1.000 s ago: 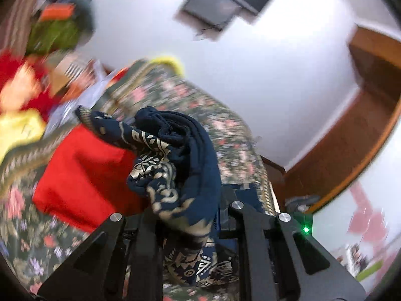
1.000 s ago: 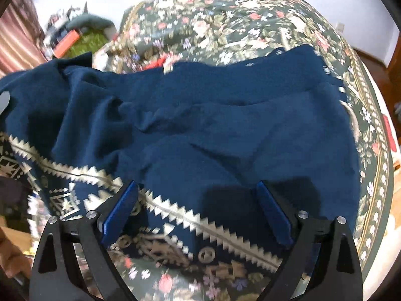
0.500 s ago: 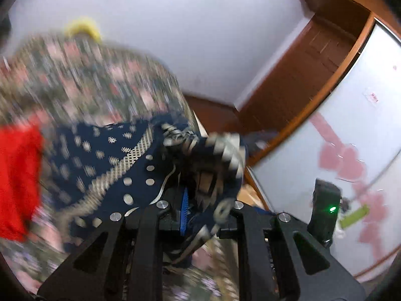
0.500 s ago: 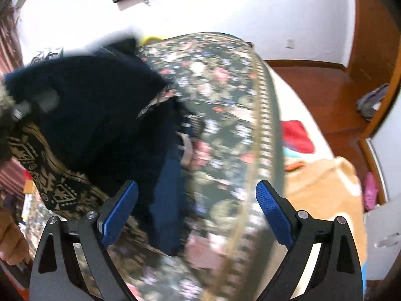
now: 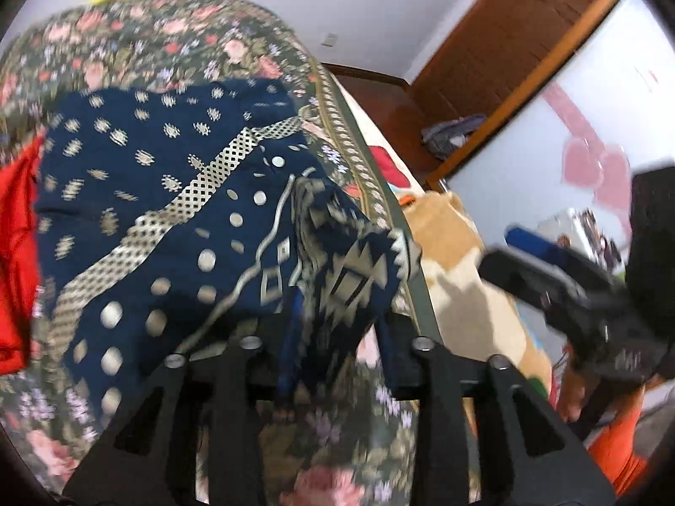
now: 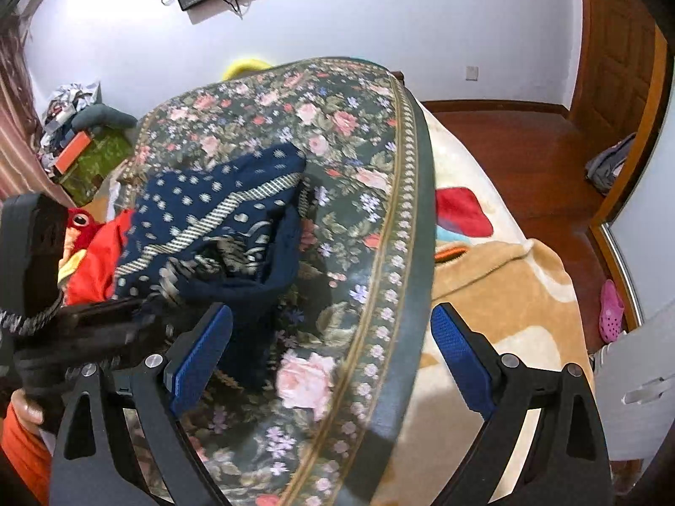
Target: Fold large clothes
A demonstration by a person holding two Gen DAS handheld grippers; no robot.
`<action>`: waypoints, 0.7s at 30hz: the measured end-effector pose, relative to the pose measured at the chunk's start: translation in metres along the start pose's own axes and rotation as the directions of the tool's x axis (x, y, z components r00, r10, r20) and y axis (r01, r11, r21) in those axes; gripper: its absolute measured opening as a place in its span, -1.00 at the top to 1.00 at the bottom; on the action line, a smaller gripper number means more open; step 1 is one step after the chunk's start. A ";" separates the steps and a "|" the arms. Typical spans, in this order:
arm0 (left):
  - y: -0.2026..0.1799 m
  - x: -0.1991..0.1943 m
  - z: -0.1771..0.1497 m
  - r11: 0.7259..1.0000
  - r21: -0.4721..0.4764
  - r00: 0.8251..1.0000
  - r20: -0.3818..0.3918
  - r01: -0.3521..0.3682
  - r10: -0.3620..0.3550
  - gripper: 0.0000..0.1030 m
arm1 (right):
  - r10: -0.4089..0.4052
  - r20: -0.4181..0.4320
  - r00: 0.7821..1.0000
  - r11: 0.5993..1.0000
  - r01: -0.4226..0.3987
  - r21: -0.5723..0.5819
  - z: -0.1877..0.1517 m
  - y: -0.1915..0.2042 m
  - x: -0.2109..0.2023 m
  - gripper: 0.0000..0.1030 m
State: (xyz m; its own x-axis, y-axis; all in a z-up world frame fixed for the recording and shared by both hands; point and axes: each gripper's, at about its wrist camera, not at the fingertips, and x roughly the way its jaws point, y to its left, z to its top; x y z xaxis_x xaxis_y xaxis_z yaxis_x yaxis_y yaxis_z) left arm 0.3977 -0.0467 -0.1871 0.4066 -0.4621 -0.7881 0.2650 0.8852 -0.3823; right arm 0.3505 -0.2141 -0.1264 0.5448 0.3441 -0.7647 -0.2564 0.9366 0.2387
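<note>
A navy garment with pale dots and a zigzag border lies bunched on the floral bedspread. Its patterned hem hangs between the jaws of my left gripper, which are opening; the blue pads stand a little apart from the cloth. In the right wrist view the same garment sits left of centre. My right gripper hovers open over the bedspread's border with nothing between its pads. Each gripper also shows in the other's view: the left gripper and the right gripper.
A red garment lies left of the navy one. A tan and cream blanket covers the bed's right side. Beyond it are the wooden floor, a grey bag and a pink shoe. A person's orange sleeve shows.
The left gripper swung right and down, bringing the bunched navy garment onto the bedspread, and its jaws have parted. The right gripper let go of the cloth and moved right, over the bed's edge.
</note>
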 end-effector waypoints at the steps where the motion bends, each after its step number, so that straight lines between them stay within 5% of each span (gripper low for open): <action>1: 0.003 -0.008 -0.005 1.000 0.020 1.000 0.006 -0.008 0.008 0.32 | 0.006 0.006 1.000 1.000 -0.006 0.000 0.000 0.003 -0.001 -0.82; 8: 0.018 -0.063 -0.022 0.994 0.055 0.990 0.112 -0.094 0.088 0.09 | 0.052 0.039 0.998 0.997 -0.049 -0.060 0.009 0.036 -0.001 -0.82; 12: 0.045 -0.071 -0.017 0.973 -0.003 0.959 0.173 -0.229 0.226 0.00 | 0.066 0.004 0.998 0.996 -0.066 -0.064 0.010 0.048 0.021 -0.82; 14: 0.061 -0.068 -0.018 0.966 -0.031 0.951 0.170 -0.255 0.257 0.00 | 0.084 -0.022 0.996 0.995 -0.085 -0.055 0.007 0.051 0.034 -0.82; 17: 0.083 -0.050 -0.023 0.971 -0.075 0.967 0.103 -0.227 0.234 -0.03 | 0.086 -0.058 0.995 0.995 -0.089 -0.043 0.001 0.050 0.053 -0.82; 21: 0.090 -0.037 -0.038 0.959 -0.032 0.951 0.118 -0.283 0.285 -0.37 | 0.064 -0.126 0.990 0.998 -0.066 -0.014 -0.012 0.039 0.075 -0.82</action>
State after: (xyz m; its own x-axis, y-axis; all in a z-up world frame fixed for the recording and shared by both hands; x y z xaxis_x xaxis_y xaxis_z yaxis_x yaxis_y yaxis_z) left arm 0.3735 0.0523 -0.2103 0.5652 -0.1936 -0.8019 0.1111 0.9811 -0.1586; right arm 0.3717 -0.1522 -0.1815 0.4225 0.3918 -0.8173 -0.3029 0.9109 0.2801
